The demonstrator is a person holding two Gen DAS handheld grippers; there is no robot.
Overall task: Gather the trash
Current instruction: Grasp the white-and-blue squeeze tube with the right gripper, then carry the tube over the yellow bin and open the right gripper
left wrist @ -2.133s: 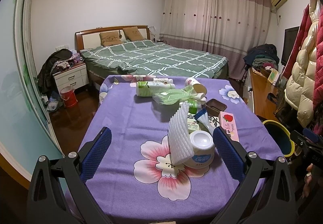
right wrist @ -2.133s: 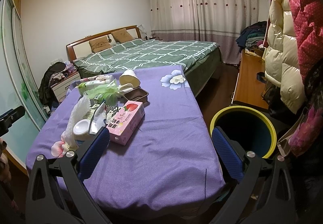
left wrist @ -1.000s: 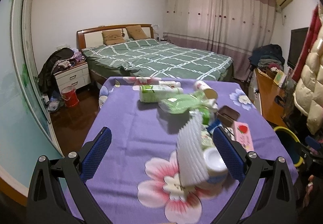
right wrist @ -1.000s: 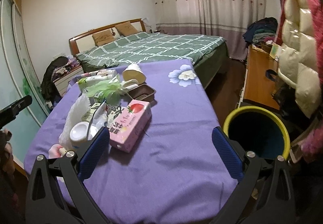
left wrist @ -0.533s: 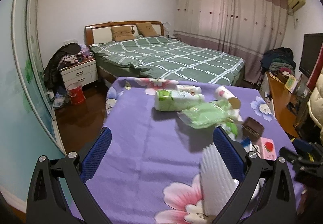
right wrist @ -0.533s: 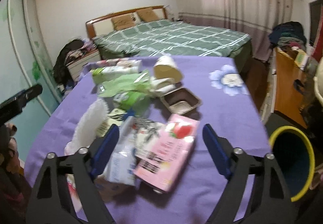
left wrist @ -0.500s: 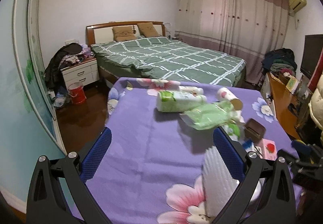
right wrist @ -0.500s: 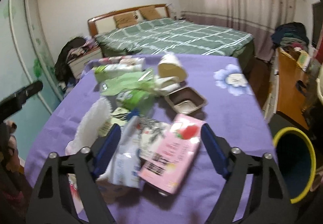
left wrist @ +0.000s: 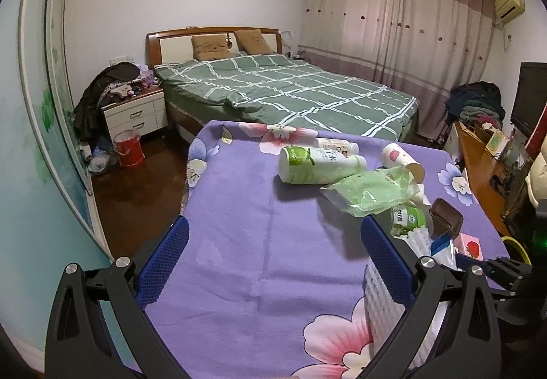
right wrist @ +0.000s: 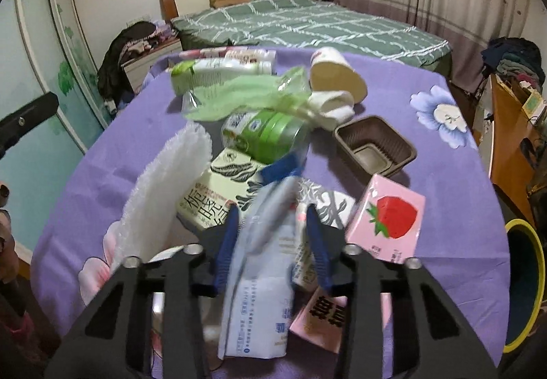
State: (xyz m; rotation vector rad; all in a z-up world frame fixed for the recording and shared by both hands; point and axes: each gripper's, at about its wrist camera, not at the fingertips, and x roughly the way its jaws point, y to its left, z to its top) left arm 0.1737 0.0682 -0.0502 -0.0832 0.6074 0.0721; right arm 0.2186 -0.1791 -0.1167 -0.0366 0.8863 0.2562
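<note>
Trash lies piled on the purple flowered tablecloth (right wrist: 427, 92). My right gripper (right wrist: 270, 215) points down into the pile with its jaws closing. A white and blue plastic packet (right wrist: 259, 262) stands between them, and a thin gap still shows at the right pad. Around it lie a pink strawberry box (right wrist: 389, 218), a white foam net (right wrist: 164, 194), a leaf-print carton (right wrist: 218, 187), a green can (right wrist: 266, 133), a brown tray (right wrist: 372, 146), a paper cup (right wrist: 336, 78), a green bag (right wrist: 239, 95) and a green-white bottle (right wrist: 208, 71). My left gripper (left wrist: 273, 228) hangs open over bare cloth, left of the pile.
A yellow-rimmed bin (right wrist: 523, 283) stands on the floor beyond the table's right edge. Behind the table is a bed with a green checked cover (left wrist: 290, 92). A wooden desk (left wrist: 478, 167) runs along the right wall, and a nightstand (left wrist: 136, 116) stands at the left.
My right gripper has dropped and swung left into the pile, and its jaws have narrowed around the packet. My left gripper has shifted left, so the pile now sits at the right of its view.
</note>
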